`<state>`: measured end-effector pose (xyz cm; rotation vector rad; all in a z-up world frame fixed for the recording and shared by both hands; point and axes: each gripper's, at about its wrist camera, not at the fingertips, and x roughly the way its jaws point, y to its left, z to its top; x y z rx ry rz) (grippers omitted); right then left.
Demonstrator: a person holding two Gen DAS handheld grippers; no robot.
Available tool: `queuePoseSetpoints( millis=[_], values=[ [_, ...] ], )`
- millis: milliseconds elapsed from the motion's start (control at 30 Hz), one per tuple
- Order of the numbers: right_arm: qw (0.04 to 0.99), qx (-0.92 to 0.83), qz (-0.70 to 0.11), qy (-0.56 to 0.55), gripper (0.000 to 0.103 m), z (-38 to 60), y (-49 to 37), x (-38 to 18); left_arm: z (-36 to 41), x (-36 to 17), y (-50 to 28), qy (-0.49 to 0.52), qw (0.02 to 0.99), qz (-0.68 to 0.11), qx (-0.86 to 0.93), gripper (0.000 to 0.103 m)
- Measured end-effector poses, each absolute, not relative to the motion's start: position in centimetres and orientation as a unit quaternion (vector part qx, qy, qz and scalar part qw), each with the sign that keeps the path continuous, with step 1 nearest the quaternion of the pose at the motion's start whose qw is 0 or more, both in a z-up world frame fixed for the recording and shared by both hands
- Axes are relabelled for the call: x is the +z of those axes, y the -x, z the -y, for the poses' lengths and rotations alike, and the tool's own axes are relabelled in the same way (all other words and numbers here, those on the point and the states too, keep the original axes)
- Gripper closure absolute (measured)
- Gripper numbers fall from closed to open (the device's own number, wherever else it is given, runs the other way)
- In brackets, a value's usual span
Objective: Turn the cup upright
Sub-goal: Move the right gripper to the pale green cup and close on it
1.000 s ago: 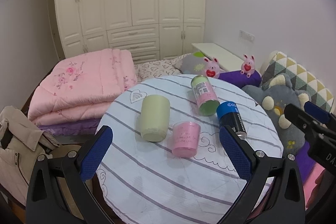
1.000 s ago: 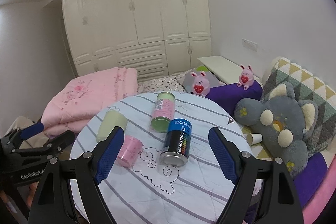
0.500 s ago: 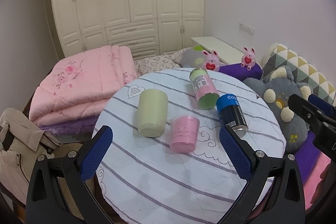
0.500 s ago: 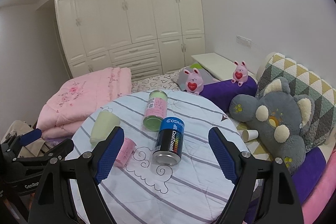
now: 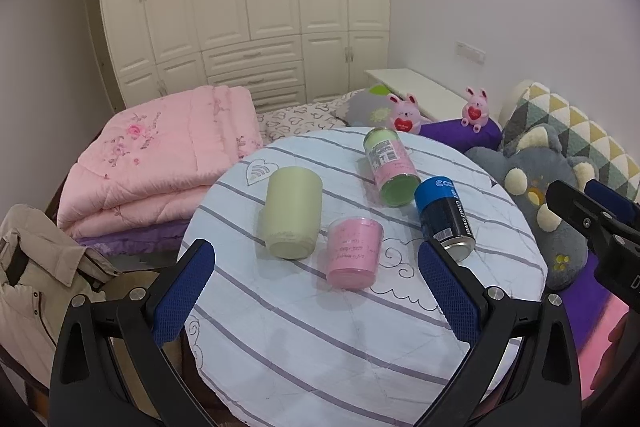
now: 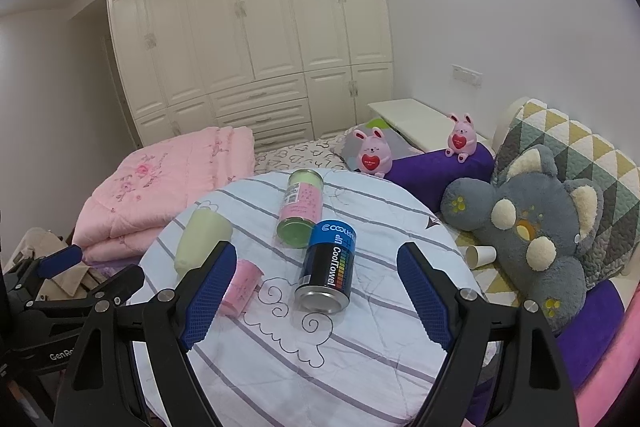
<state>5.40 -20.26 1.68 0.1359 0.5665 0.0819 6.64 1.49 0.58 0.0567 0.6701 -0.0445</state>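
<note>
Both grippers are staying wide open, holding nothing. The left gripper (image 5: 316, 283) is still hovering, with the pale green matte cup (image 5: 292, 213) lying ahead between its fingers, barely changed from before; the right gripper (image 6: 316, 297) is rising slightly.

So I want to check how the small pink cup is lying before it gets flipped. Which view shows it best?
The left wrist view: the pink cup lies fully visible between the open fingers of the left gripper, beside the green cup. In the right wrist view the pink cup is partly hidden behind a finger of the right gripper.
</note>
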Motion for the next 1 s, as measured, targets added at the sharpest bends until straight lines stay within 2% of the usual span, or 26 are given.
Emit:
queuePoseSetpoints(
  millis=[1000],
  values=[
    [0.937,0.078,-0.334,-0.063,0.019,17.2,-10.0,-1.1,-7.4,-2.4,-10.4,0.016,0.923,-0.384,0.020,0.000]
  ],
)
